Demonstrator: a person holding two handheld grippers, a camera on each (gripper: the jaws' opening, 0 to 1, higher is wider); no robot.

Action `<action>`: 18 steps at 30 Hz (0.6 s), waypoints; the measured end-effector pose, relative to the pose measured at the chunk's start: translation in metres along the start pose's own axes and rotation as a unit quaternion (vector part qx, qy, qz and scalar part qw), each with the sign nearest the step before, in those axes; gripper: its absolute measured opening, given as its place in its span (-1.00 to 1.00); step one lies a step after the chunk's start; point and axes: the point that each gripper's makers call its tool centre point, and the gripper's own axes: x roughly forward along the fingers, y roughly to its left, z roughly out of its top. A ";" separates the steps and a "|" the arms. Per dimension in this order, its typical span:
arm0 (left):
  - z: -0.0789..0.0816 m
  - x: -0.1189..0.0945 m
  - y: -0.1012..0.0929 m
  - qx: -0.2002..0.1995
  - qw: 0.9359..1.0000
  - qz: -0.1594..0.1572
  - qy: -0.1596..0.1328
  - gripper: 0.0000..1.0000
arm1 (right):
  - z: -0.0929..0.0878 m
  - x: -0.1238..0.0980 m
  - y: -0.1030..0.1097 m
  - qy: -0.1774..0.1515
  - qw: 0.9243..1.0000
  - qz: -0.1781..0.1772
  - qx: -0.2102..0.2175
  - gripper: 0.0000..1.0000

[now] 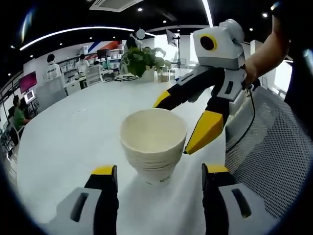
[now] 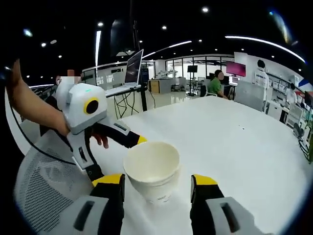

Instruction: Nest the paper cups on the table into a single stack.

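Observation:
A stack of nested cream paper cups stands upright on the white round table. My left gripper is open, its yellow-tipped jaws on either side of the stack's base and not touching it. My right gripper reaches in from the right, also open, with one jaw behind the stack and one at its right side. In the right gripper view the same cup stack sits between the wide-apart jaws of my right gripper. Opposite it, my left gripper comes in from the left, held by a hand.
A potted plant stands at the table's far edge. A grey mesh chair is close beside the table, seen too as the mesh chair. A laptop on a stand and seated people are farther off. The table stretches wide beyond the cups.

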 end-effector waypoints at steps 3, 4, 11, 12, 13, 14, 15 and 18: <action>0.000 0.004 0.000 0.004 1.000 -0.002 0.001 0.35 | 0.000 0.003 0.000 0.001 1.000 0.001 0.002 0.06; 0.000 0.004 0.000 0.004 1.000 -0.003 0.001 0.34 | 0.000 0.003 0.001 0.000 1.000 0.002 0.003 0.06; 0.004 0.011 -0.001 0.008 1.000 -0.009 -0.001 0.28 | 0.003 0.007 0.003 -0.004 1.000 0.004 0.005 0.04; 0.004 0.012 -0.001 0.008 1.000 -0.010 -0.001 0.27 | 0.003 0.008 0.003 -0.004 1.000 0.004 0.006 0.04; 0.004 0.012 -0.001 0.008 1.000 -0.010 -0.002 0.26 | 0.003 0.008 0.003 -0.005 1.000 0.004 0.006 0.03; 0.004 0.013 0.000 0.008 1.000 -0.010 -0.001 0.25 | 0.003 0.009 0.003 -0.005 1.000 0.004 0.007 0.03; 0.005 0.013 0.000 0.009 1.000 -0.011 -0.002 0.24 | 0.002 0.010 0.003 -0.005 1.000 0.005 0.007 0.03; 0.004 0.015 0.003 0.007 1.000 -0.011 -0.003 0.21 | 0.002 0.012 0.005 -0.004 1.000 0.007 0.008 0.01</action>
